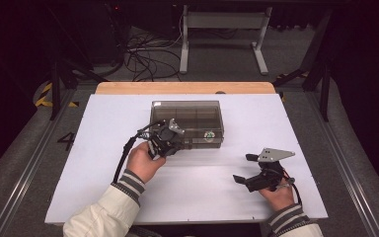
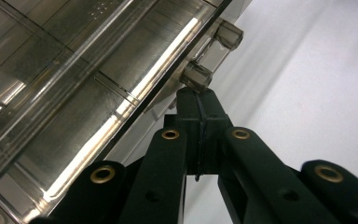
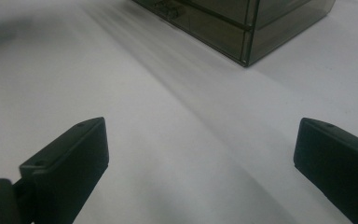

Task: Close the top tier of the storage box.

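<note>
A smoky clear plastic box with inner compartments and a closed lid stands on the white tabletop, back of centre. My left gripper is at the box's front wall, shut, its two jaws pressed flat together. In the left gripper view the left gripper has its joined tips right under a small clear latch knob on the box; nothing visible lies between the jaws. My right gripper rests low over the table at the front right, open, nothing between its jaws. The right gripper faces the box corner.
A wooden strip runs behind the white top. Beyond it on the floor stand a white frame and loose cables. Metal rails flank the table. White sleeves with striped cuffs enter from the front edge.
</note>
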